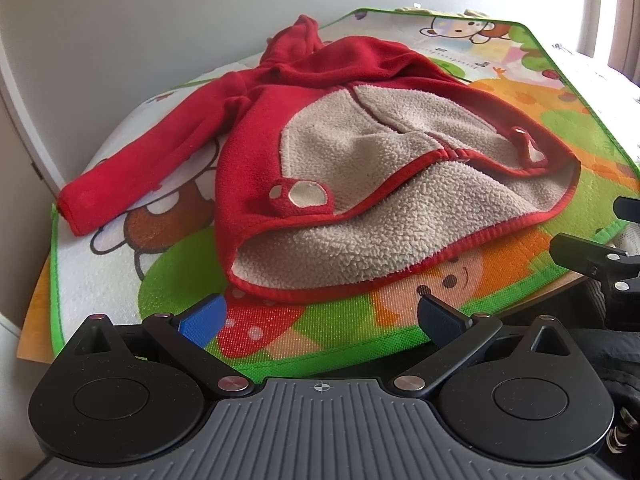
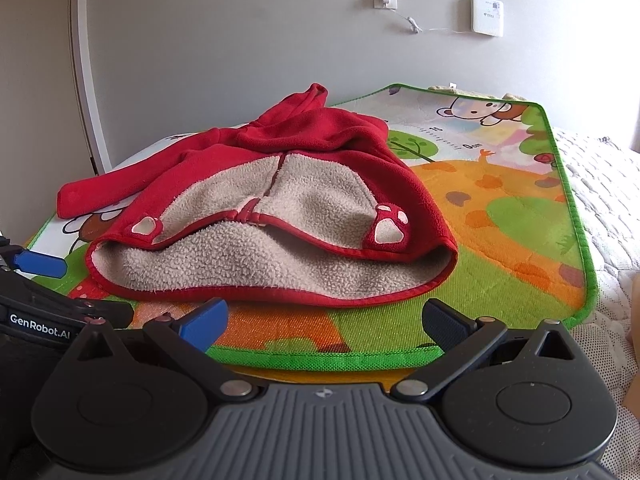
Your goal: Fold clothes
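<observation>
Red fleece jacket (image 1: 320, 168) lies flat-ish on the cartoon play mat (image 1: 560, 132), hem toward the near edge, hood at the far end by the wall. One sleeve (image 1: 132, 160) stretches out to the left; the other sleeve isn't visible, probably tucked under or behind the body. Hem gapes open, showing the beige sherpa lining (image 1: 360, 240)

Handling, my read: light, soft, thick pile. No stiffness, so it'll sag and drape once lifted. Fleece grips well, low slip risk, nothing fragile. Bulk is the issue: two layers plus lining is a fat bite, and folds will spring back unless pressed down

Where to grab: the red bound hem edge at the near left and near right corners, or the sleeve cuff for the first fold inward. Pinch the binding, not the loose pile. With the hem open, watch for catching only the top layer

Left gripper (image 1: 320, 320): jaws wide apart, holding nothing, low over the mat's near edge. Hem sits just beyond the fingertips, centred between them, not touching

Right gripper (image 2: 324, 320): jaws likewise spread, nothing in them. Jacket hem just beyond and slightly left of centre, apart from the tips. In the right wrist view the left gripper's blue pad (image 2: 40, 264) shows at far left, near the hem's left corner

Folding not begun, as far as the layout shows
</observation>
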A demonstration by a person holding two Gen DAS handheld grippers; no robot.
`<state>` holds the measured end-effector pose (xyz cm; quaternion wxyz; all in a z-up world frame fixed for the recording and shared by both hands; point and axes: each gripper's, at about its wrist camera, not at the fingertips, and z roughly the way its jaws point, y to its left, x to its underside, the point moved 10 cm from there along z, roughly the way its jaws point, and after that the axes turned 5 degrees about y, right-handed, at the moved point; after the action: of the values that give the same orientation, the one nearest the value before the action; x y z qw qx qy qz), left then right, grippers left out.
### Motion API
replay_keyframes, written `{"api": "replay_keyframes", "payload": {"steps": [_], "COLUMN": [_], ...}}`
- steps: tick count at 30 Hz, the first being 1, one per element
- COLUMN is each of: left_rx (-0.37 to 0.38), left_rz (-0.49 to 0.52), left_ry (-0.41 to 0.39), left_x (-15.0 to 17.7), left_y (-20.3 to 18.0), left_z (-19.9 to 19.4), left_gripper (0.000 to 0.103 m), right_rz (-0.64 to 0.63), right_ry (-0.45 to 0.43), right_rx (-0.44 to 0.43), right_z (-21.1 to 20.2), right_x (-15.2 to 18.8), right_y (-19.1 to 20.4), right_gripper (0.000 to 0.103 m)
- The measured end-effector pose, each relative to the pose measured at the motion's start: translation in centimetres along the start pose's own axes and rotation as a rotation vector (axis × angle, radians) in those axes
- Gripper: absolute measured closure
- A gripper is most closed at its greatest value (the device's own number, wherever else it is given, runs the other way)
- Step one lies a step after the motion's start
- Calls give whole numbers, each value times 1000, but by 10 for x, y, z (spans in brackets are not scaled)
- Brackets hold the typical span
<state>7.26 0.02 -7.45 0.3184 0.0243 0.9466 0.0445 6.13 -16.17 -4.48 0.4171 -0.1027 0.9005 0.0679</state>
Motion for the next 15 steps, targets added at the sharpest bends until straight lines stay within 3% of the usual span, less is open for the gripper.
{"api": "replay_keyframes", "payload": {"steps": [15], "left_rx": [0], "left_rz": [-1], "left_ry": [1], "left_x": [1], "left_y": [-1], "left_z": [0], "left_gripper": [0], "right_rz": [-11], "right_ry": [8], "right_rx": [3], "right_z": [1], "right_x": [1], "right_y": [2], "right_gripper": [0]}}
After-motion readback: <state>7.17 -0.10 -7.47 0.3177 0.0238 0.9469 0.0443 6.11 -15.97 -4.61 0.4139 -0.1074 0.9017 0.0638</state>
